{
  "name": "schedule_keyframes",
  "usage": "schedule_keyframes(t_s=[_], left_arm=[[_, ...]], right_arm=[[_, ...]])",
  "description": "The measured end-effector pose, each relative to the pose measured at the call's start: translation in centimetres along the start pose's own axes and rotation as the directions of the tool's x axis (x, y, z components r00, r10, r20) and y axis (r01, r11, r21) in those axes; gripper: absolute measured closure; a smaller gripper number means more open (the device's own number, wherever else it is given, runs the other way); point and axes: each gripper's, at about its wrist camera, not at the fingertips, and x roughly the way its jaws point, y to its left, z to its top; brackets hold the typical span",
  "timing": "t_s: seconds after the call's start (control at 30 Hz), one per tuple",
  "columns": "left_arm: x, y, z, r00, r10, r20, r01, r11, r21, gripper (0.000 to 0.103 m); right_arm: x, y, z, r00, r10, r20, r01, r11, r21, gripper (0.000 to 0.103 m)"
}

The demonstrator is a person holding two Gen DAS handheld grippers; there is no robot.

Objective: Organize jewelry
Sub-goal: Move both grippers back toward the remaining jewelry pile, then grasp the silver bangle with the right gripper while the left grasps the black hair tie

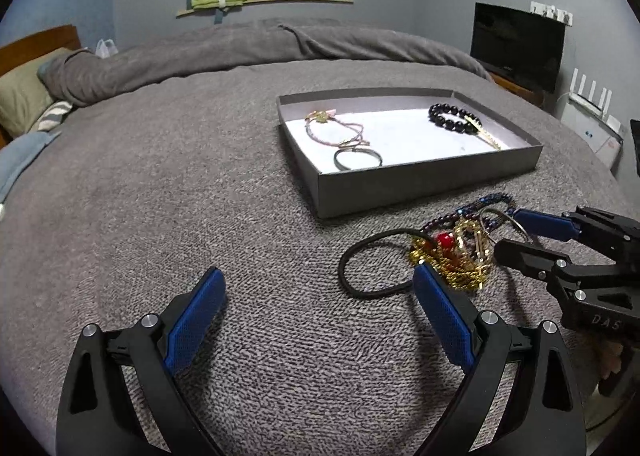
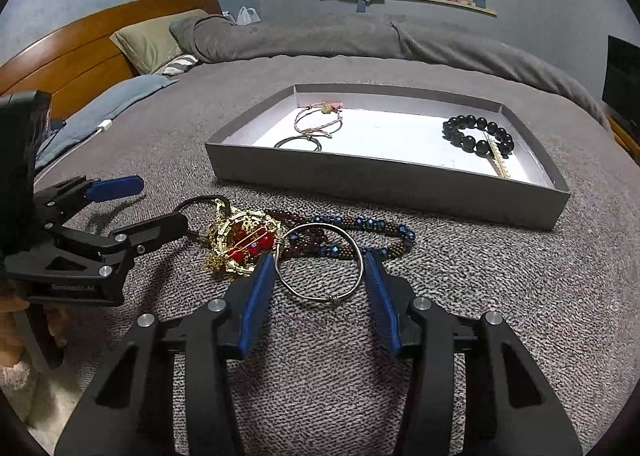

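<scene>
A pile of jewelry lies on the grey bed cover: a gold chain with red beads (image 2: 240, 244) (image 1: 452, 252), a blue and brown beaded strand (image 2: 360, 234), a black cord loop (image 1: 372, 264) and a silver wire bangle (image 2: 320, 264). My right gripper (image 2: 318, 266) is open, with its fingers on either side of the bangle. My left gripper (image 1: 316, 284) is open and empty, just left of the pile. A grey tray (image 2: 380, 180) (image 1: 424, 180) behind holds a black bead bracelet (image 2: 478, 134), a pink cord bracelet (image 2: 318, 122) and a dark ring bangle (image 2: 298, 144).
A rolled grey duvet (image 2: 360, 36) lies across the far side of the bed, with pillows (image 2: 156, 40) and a wooden headboard (image 2: 80, 44) at the left. A black screen (image 1: 516, 44) and a white router (image 1: 592, 100) stand at the right.
</scene>
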Motion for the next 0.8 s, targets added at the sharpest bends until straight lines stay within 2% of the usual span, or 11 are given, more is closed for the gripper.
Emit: schedule_keyframes(t_s=[0.1, 0.2, 0.27, 0.6, 0.7, 0.73, 0.8], left_arm=[[0.0, 0.0, 0.1, 1.000, -0.019, 0.011, 0.019, 1.000, -0.016, 0.009], [0.3, 0.0, 0.2, 0.999, -0.036, 0.005, 0.037, 0.999, -0.026, 0.016], [0.6, -0.1, 0.2, 0.999, -0.043, -0.008, 0.042, 0.999, -0.024, 0.034], [1.8, -0.9, -0.3, 0.995, -0.068, -0.073, 0.070, 0.997, 0.029, 0.061], [1.7, -1.0, -0.3, 0.995, -0.076, -0.070, 0.079, 0.996, 0.038, 0.080], [1.6, -1.1, -0.3, 0.995, -0.072, -0.067, 0.075, 0.996, 0.040, 0.092], [1.6, -1.0, -0.2, 0.995, -0.078, -0.062, 0.080, 0.996, 0.034, 0.098]], right_arm=[[-0.3, -0.3, -0.1, 1.000, -0.010, 0.006, 0.010, 1.000, 0.009, 0.056], [-0.8, -0.9, -0.1, 0.998, -0.053, 0.019, 0.053, 0.998, 0.015, 0.056], [-1.1, -1.6, -0.1, 0.995, -0.093, 0.020, 0.092, 0.995, 0.026, 0.056], [-1.4, -4.9, -0.5, 0.982, -0.187, -0.032, 0.189, 0.979, 0.077, 0.056], [-1.5, -5.7, -0.6, 0.981, -0.190, -0.036, 0.192, 0.977, 0.092, 0.056], [-1.4, -5.9, -0.6, 0.982, -0.185, -0.040, 0.188, 0.977, 0.098, 0.056], [-1.3, -6.0, -0.7, 0.982, -0.181, -0.044, 0.185, 0.978, 0.100, 0.056]])
